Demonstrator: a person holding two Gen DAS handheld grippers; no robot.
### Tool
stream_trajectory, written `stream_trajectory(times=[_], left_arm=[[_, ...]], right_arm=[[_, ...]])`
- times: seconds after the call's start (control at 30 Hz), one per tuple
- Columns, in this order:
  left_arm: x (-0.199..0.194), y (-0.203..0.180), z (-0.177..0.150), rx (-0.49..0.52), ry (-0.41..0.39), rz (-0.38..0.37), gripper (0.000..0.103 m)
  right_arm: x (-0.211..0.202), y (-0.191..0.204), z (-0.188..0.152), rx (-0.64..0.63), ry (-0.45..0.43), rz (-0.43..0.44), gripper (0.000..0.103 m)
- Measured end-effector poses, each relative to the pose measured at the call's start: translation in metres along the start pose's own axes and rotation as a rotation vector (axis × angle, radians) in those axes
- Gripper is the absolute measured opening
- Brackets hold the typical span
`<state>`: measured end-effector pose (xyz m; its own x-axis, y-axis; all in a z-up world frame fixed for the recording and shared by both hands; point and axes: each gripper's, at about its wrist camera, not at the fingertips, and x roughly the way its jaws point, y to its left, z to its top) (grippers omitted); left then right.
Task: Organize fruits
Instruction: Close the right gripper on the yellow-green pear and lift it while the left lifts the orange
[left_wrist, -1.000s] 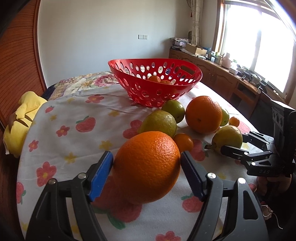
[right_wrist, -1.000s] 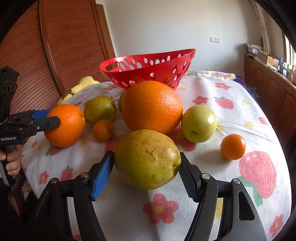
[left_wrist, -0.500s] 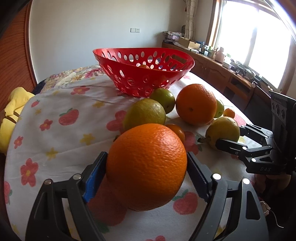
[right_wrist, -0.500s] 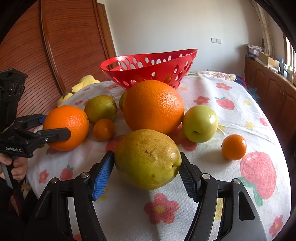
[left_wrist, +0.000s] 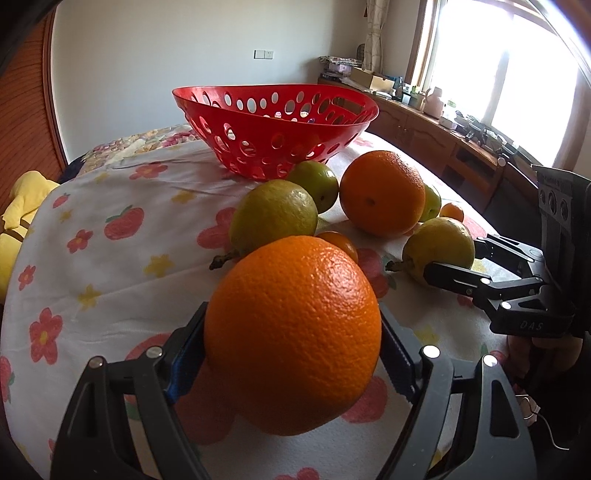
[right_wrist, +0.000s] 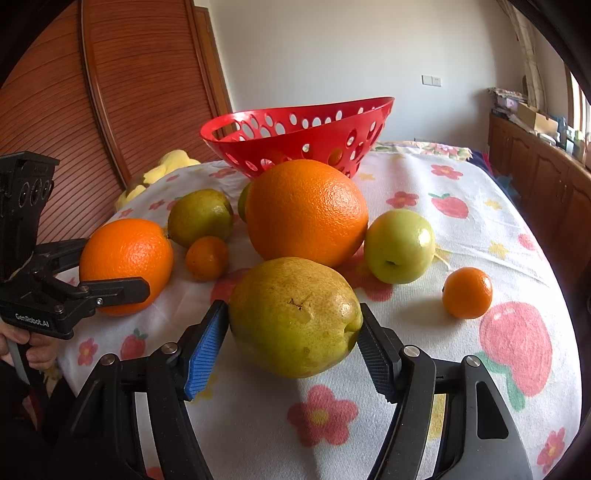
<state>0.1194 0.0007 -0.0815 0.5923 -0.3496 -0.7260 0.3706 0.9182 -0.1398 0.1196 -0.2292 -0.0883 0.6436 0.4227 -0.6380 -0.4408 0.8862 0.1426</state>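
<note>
A large orange (left_wrist: 291, 328) fills my left gripper (left_wrist: 291, 314), whose pads press on both of its sides, so the gripper is shut on it. The right wrist view shows that orange (right_wrist: 125, 266) low over the flowered cloth at the left. My right gripper (right_wrist: 291, 310) is shut on a yellow-green pear (right_wrist: 295, 317) that rests on the cloth. The red perforated basket (left_wrist: 332, 136) stands behind the fruit, and what lies in it is hidden. Loose before it are a bigger orange (right_wrist: 306, 210), a green apple (right_wrist: 399, 245), a green pear (right_wrist: 199, 218) and two tangerines (right_wrist: 467, 291).
A flowered cloth (left_wrist: 110, 277) covers the table. A yellow plush toy (left_wrist: 18, 210) sits off its left edge. Wooden cabinets (left_wrist: 443, 147) with clutter run under the window on the right. A ribbed wooden door (right_wrist: 110, 92) stands behind the left side.
My left gripper pushed forward around the orange, and its pads now sit against the fruit instead of just short of it. The right gripper and pear have stayed put.
</note>
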Motion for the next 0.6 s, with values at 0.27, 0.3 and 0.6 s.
stream_trajectory(times=[0.27, 0.3, 0.6], left_arm=[[-0.004, -0.004, -0.003, 0.010, -0.013, 0.022, 0.081], [-0.004, -0.005, -0.003, 0.014, -0.014, 0.026, 0.081], [-0.012, -0.005, -0.008, 0.007, -0.027, 0.033, 0.081]], right_arm=[[0.000, 0.001, 0.000, 0.000, 0.001, 0.000, 0.072], [0.000, 0.001, 0.000, 0.000, 0.001, 0.001, 0.072], [0.000, 0.001, 0.000, 0.000, 0.002, 0.001, 0.072]])
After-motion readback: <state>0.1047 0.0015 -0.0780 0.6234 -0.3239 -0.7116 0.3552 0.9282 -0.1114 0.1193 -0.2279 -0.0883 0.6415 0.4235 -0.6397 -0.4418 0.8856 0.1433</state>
